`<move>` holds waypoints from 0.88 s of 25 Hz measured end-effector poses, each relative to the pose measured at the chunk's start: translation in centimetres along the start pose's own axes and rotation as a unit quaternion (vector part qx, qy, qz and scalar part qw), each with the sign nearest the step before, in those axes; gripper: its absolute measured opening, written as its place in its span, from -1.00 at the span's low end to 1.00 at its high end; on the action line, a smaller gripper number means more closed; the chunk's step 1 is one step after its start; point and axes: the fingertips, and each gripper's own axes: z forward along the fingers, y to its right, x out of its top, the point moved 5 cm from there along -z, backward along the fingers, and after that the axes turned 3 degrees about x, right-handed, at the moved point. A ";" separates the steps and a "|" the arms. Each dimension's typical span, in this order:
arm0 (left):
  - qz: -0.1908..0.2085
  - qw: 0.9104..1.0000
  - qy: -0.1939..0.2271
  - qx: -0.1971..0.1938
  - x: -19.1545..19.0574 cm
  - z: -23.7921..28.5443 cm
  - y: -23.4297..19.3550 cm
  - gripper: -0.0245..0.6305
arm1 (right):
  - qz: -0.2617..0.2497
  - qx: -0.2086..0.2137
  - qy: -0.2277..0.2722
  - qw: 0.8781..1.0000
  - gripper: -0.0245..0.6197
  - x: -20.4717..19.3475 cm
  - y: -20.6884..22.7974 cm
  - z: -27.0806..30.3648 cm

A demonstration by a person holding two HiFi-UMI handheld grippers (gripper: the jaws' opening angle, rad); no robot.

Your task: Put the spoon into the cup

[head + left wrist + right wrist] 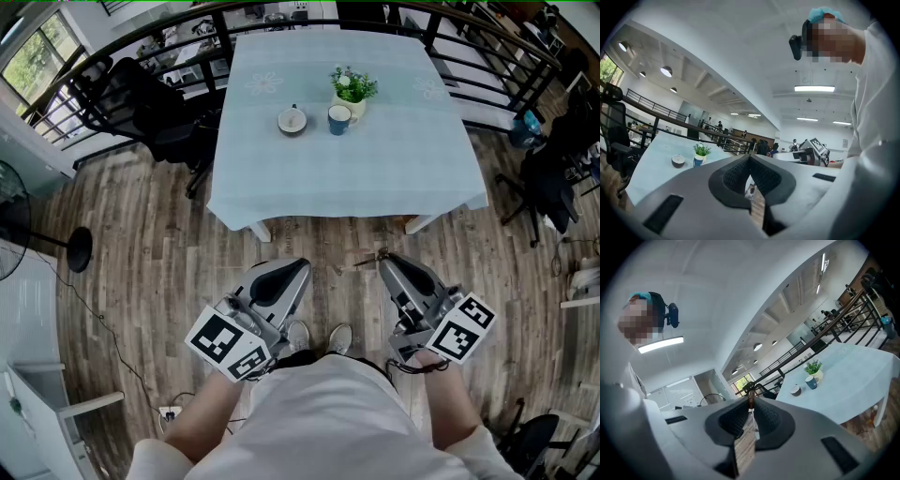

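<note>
Approach step, by judgement: left gripper point(296, 269) and right gripper point(387, 264), lower frame, both closed and empty; next move calls for advancing to table point(375, 178), upper centre, bearing cup point(338, 119).

White shirt point(319, 417); grey left gripper point(300, 266) and right gripper point(385, 263) carry black-and-white marker cubes point(228, 345) point(462, 328)

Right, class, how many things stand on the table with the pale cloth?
3: a small bowl at the left, a blue cup just right of it, and a potted plant close behind the cup. Anything small inside the bowl can't be made out.
</note>
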 end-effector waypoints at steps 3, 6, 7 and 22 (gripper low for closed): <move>0.000 1.000 -0.001 0.000 -0.3 0.3 0.3 -0.86 | 0.001 0.001 -0.001 1.000 -0.77 0.0 0.4 -0.2; -0.001 1.000 -0.002 0.003 -0.5 0.8 0.5 -0.86 | -0.001 0.004 -0.001 1.000 -0.77 0.1 0.7 -0.4; -0.001 1.000 -0.002 0.004 -0.6 0.9 0.5 -0.86 | -0.003 0.004 -0.003 1.000 -0.77 0.2 0.8 -0.4; -0.001 1.000 -0.004 0.029 -2.2 2.6 2.7 -0.86 | -0.007 0.018 -0.025 0.999 -0.77 0.2 3.1 -2.8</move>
